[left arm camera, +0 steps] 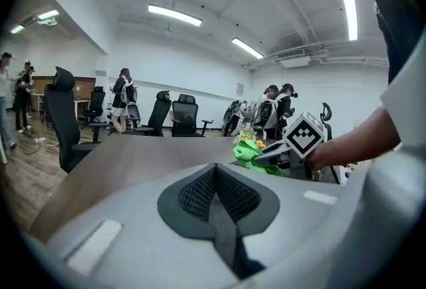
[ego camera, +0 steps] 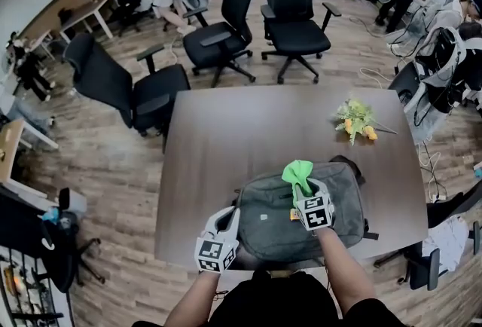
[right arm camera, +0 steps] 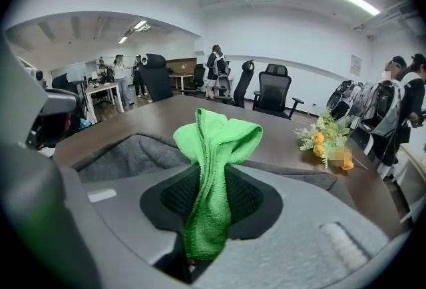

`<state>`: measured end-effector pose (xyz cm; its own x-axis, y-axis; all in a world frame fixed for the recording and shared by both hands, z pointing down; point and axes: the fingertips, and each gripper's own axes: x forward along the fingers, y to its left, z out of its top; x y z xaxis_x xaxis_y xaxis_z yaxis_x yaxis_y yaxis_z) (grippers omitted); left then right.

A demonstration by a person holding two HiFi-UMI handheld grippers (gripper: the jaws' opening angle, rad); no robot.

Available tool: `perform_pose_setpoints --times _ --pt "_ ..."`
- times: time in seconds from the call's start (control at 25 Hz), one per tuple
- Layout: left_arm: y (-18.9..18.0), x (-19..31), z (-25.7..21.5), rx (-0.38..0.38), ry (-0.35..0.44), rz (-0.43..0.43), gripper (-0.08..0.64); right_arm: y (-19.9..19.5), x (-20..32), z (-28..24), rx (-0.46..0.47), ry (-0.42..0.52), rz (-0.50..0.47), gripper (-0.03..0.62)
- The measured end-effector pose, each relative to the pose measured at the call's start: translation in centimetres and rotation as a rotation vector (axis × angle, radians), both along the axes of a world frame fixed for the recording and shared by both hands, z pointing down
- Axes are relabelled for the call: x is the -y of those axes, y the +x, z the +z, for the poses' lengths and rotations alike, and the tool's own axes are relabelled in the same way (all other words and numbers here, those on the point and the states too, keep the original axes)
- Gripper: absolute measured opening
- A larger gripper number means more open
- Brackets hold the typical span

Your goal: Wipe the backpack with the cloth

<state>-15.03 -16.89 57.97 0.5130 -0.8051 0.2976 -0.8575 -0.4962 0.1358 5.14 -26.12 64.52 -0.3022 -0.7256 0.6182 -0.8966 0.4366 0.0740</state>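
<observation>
We stand at a dark brown rectangular table (ego camera: 226, 129) in an open office with a wood-plank floor (ego camera: 113, 190). Black swivel chairs (ego camera: 290, 9) stand beyond the table's far edge, and people stand at the room's edges. A grey fabric backpack (ego camera: 275, 224) lies flat by the table's near edge, with a small bunch of yellow flowers (ego camera: 355, 120) well apart at the far right. Our right gripper (ego camera: 303, 192) is clamped on a bright green terry cloth (ego camera: 298, 173) bunched over the backpack. Our left gripper (ego camera: 228, 221), jaws together and empty, sits at the backpack's left edge. We cannot tell whether it touches. Our torso hides the backpack's near edge.
</observation>
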Motion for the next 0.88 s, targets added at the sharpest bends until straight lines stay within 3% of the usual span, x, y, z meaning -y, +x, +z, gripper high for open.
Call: perform_pose_setpoints --times 0.48,0.68,0.88 --pt "1.9 0.7 0.5 0.017 -0.004 0.042 0.018 8.7 0.0 -0.8 -0.111 0.007 0.121 0.106" --pt "2.5 0.8 0.1 0.032 0.008 0.049 0.018 12.3 0.1 -1.4 -0.175 0.003 0.228 0.104" --pt "3.0 0.9 0.1 0.032 0.006 0.054 0.018 14.3 0.3 -1.8 -0.214 -0.005 0.272 0.106"
